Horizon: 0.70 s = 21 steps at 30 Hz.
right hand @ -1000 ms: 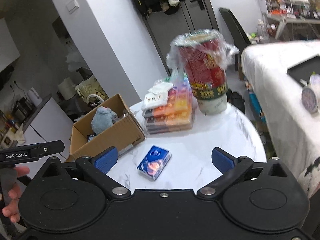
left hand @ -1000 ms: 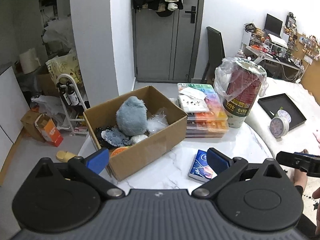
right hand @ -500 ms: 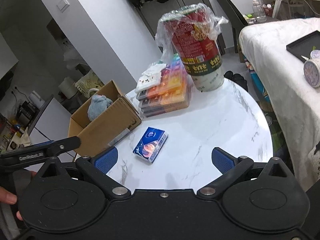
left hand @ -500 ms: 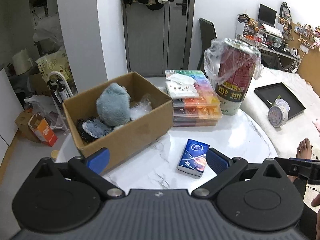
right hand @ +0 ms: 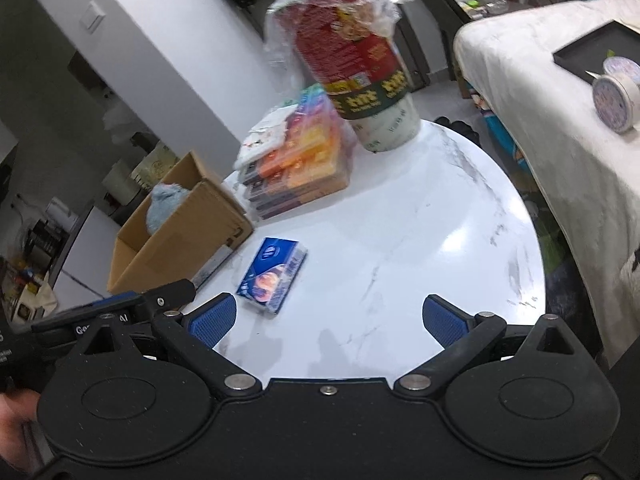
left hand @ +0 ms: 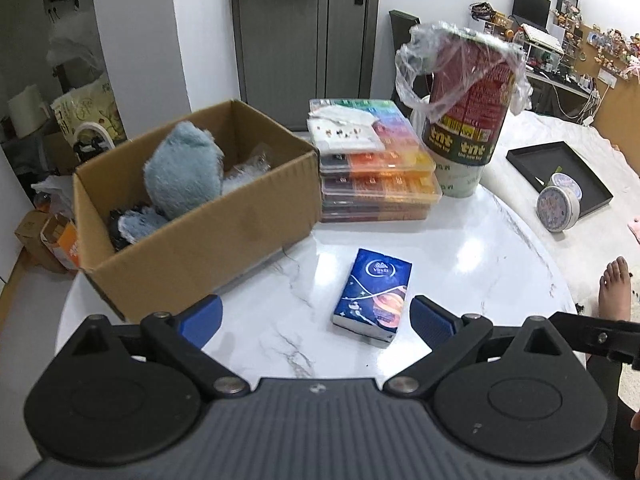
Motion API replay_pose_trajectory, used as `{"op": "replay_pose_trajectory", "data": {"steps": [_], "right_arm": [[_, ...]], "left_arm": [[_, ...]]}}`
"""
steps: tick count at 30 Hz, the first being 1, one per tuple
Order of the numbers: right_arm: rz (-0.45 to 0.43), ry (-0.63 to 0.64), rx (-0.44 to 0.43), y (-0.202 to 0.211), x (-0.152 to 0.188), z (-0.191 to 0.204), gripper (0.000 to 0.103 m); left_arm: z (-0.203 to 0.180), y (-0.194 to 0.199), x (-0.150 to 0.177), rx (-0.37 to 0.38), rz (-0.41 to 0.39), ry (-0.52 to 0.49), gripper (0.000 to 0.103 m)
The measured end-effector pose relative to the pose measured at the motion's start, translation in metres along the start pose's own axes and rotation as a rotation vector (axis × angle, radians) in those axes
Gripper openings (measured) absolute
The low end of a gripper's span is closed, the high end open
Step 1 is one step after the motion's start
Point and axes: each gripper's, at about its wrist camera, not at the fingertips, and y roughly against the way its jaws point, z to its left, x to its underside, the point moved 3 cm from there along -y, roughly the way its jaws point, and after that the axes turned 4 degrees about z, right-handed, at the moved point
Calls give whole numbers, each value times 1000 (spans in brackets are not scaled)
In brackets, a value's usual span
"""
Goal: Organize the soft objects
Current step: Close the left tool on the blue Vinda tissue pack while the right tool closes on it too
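- Two grippers, left gripper [left hand: 316,318] and right gripper [right hand: 327,320], hover with jaws spread wide, holding nothing.
- Blue tissue pack [left hand: 373,297] lies flat on the counter [left hand: 460,264], just beside the cardboard box [left hand: 208,236].
- Grey plush toy [left hand: 182,170] sits inside the box.

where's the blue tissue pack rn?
The blue tissue pack lies flat on the white marble table, just right of the cardboard box and in front of the stacked colourful cases, ahead of the open left claw.

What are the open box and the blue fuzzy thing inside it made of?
The box looks like plain brown corrugated cardboard: matte, with creased flaps. The fuzzy thing appears to be plush fabric, likely synthetic fur, judging by its shaggy, uneven nap.
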Motion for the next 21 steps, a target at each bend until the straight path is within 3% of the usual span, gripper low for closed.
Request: {"op": "replay_pose_trajectory", "data": {"steps": [5,11,21], "right_arm": [[13,-12,-17,-5,1,-5,103],[46,-46,22,-18,3,-14,103],[40,-61,50,-25,4,-21,103]], "left_arm": [[-7,-20,2,-3,26,-10,100],[-19,-38,6,16,64,-22,100],[-25,-59,9,-18,69,-26,100]]}}
